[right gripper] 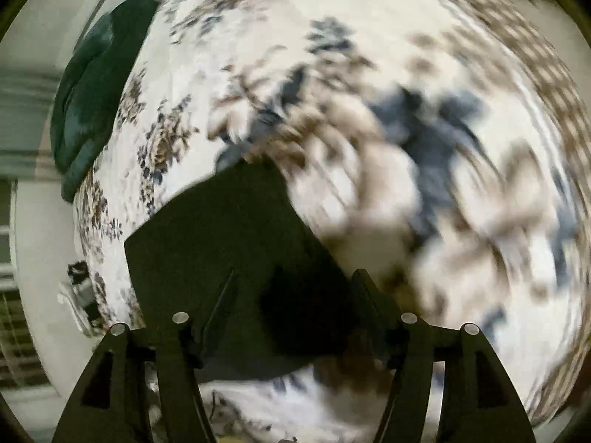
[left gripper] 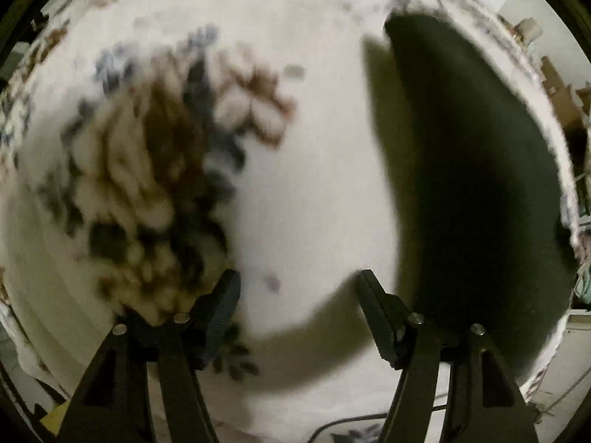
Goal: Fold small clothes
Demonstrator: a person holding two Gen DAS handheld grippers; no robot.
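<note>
1. Status: I have both grippers over a bed sheet (left gripper: 314,184) w/ floral print. Both views are motion-blurred, so fine detail is unreliable.
2. Left gripper (left gripper: 297,282): jaws spread wide, nothing between them. It hangs above bare white sheet.
3. Right gripper (right gripper: 291,284): jaws also apart, holding nothing. The dark garment (right gripper: 221,243) lies flat directly under and ahead of it; I cannot tell whether the tips touch the cloth.
4. Garment location: in the left view the dark garment (left gripper: 476,184) sits to the right, near the sheet's edge — well clear of the left gripper.
5. A second dark green item (right gripper: 92,92) lies at the far edge of the bed in the right view; leave it alone for now.
6. Step in hand, my est.: approach for a grasp, fold not yet started.
7. Technique: slow down first — blur means poor aim. Bring each gripper to a separate corner or edge, pinch only one cloth layer, avoid catching the sheet, then lift low and fold evenly.
</note>
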